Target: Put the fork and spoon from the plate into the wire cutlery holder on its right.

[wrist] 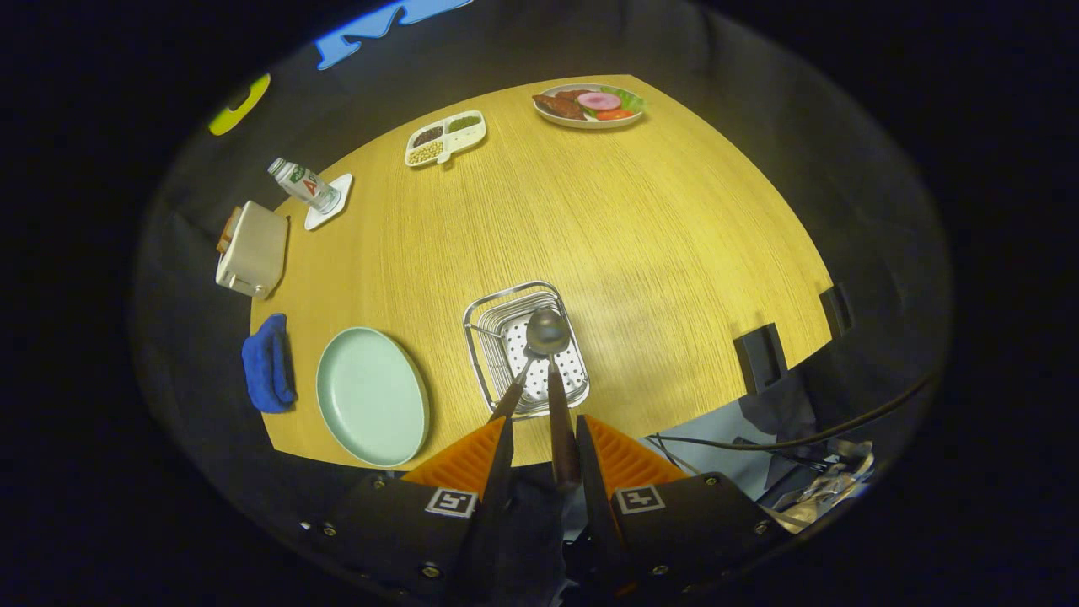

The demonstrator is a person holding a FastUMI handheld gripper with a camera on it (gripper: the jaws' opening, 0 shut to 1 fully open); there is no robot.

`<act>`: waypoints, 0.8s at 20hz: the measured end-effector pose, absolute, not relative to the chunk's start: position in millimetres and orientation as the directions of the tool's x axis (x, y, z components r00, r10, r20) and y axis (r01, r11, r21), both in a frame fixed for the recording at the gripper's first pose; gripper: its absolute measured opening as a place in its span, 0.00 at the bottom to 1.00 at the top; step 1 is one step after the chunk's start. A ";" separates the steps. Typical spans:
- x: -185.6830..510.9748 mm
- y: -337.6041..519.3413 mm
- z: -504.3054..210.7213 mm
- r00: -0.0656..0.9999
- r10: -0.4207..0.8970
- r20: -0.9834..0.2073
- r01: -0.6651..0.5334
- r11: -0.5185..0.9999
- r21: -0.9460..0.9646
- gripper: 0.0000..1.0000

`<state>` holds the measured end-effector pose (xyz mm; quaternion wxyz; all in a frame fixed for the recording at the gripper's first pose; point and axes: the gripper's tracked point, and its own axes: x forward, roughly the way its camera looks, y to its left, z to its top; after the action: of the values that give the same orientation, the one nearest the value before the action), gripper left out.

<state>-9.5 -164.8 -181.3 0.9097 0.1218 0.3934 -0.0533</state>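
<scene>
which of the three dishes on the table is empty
The pale green plate, beside the wire cutlery holder, is bare; the other two dishes hold food.

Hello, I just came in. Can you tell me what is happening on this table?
A hand-held gripper is shut on a spoon, holding it by the handle with the bowl over the wire cutlery holder. A second dark handle, probably the fork, already leans inside the holder. The green plate left of the holder has no cutlery on it, so the spoon looks like the last piece.
</scene>
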 end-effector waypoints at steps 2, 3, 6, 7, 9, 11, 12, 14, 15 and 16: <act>-4.6 -163.9 -167.0 0.713 -0.004 -0.701 0.186 0.965 0.183 0.45; -1.1 -162.6 -158.4 0.734 -0.005 -0.679 0.178 0.966 0.186 0.45; 14.1 -158.8 -115.1 0.839 -0.018 -0.545 0.154 0.966 0.206 0.45; 18.1 -159.5 -98.3 0.877 -0.034 -0.479 0.148 0.968 0.202 0.45; 21.9 -161.0 -59.2 0.937 -0.068 -0.342 0.139 0.973 0.187 0.45; 20.9 -162.9 -17.4 0.975 -0.105 -0.195 0.139 0.976 0.169 0.45; 17.3 -164.5 3.6 0.984 -0.127 -0.124 0.146 0.977 0.156 0.45; 8.7 -169.2 38.8 0.985 -0.173 0.001 0.171 0.978 0.120 0.45; 2.6 -170.4 53.7 0.980 -0.193 0.050 0.188 0.977 0.103 0.45; -3.3 -170.3 69.1 0.973 -0.207 0.098 0.199 0.976 0.090 0.45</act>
<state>-3.3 -170.3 69.1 0.9925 0.0400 -0.0535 -0.1023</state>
